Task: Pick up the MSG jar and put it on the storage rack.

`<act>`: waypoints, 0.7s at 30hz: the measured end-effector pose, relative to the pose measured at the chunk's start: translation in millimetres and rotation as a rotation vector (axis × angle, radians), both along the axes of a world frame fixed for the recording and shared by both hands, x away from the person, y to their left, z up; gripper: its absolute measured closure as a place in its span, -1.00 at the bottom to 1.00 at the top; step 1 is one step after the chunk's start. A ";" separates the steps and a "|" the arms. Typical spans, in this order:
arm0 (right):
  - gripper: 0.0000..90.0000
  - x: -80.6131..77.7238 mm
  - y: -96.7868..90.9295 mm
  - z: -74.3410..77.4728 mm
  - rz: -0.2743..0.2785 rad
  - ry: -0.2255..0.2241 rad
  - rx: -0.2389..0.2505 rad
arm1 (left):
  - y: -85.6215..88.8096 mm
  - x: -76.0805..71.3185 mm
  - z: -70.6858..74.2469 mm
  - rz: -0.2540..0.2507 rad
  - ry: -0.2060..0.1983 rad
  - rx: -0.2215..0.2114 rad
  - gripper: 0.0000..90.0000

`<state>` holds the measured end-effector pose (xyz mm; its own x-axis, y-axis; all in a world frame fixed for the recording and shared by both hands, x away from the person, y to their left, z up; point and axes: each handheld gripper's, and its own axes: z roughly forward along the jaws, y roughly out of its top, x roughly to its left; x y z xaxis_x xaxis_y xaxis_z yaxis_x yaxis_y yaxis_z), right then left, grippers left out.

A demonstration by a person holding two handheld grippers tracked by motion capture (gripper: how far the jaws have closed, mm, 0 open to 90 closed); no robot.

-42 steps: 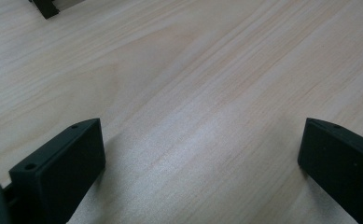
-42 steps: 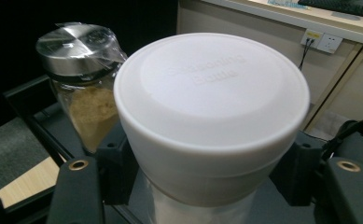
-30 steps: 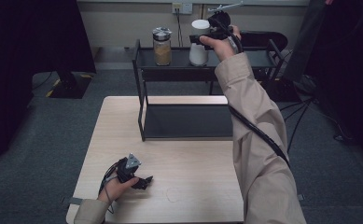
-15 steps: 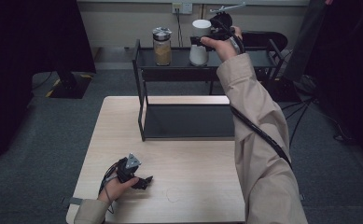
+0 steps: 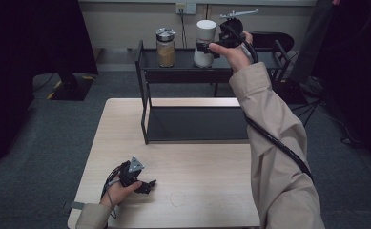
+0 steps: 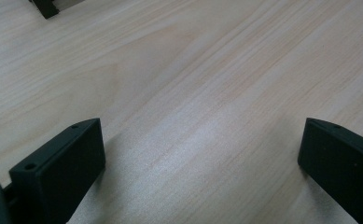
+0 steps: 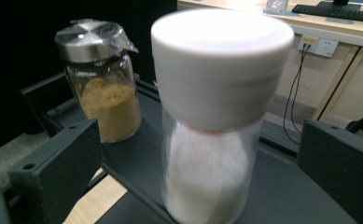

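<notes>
Left gripper (image 5: pixel 147 185): low on the near left part of the table, held in the person's left hand (image 5: pixel 118 191). Its two black jaws are wide apart, with bare wood between them. A grey three-cornered plate sits on top of it.
Table (image 5: pixel 197 167): light wood with fine lines in it, set on a grey carpet floor.
Shelf (image 5: pixel 145 95): a black metal rack with two levels, standing on the far half of the table. The low level is a dark flat tray. The top level holds two jars.
Brown jar (image 5: pixel 165 46): a clear jar with a shiny silver lid wrapped in plastic. It has brown powder inside, about half full. It stands upright on the left part of the top level.
White jar (image 5: pixel 205 43): a clear jar with a big white lid and white stuff inside. It stands upright on the top level, just right of the brown jar but not touching it.
Right gripper (image 5: pixel 206 47): up high at the top level, held in the person's right hand (image 5: pixel 231 52). Its jaws are apart, one on each side of the white jar (image 7: pixel 216 121). I see a gap between each jaw and the jar.
Sleeve (image 5: pixel 273 143): a tan coat sleeve reaching from the near right up to the shelf, with a black cable (image 5: pixel 278 143) along it.
Wall (image 5: pixel 126 19): far behind the shelf, with a socket and cord.
</notes>
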<state>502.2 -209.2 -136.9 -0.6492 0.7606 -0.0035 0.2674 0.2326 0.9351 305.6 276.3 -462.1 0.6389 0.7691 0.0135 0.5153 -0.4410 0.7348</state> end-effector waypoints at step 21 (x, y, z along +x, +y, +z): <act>-1.00 -34.1 -25.6 -40.3 0.131 0.015 -0.001 | 0.0 0.0 -0.1 0.000 0.000 -0.001 -1.00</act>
<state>468.1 -234.9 -177.2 -0.7429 0.6694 0.0057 0.2483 0.2677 0.9309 305.6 276.3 -462.1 0.6389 0.7692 0.0129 0.5155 -0.4405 0.7350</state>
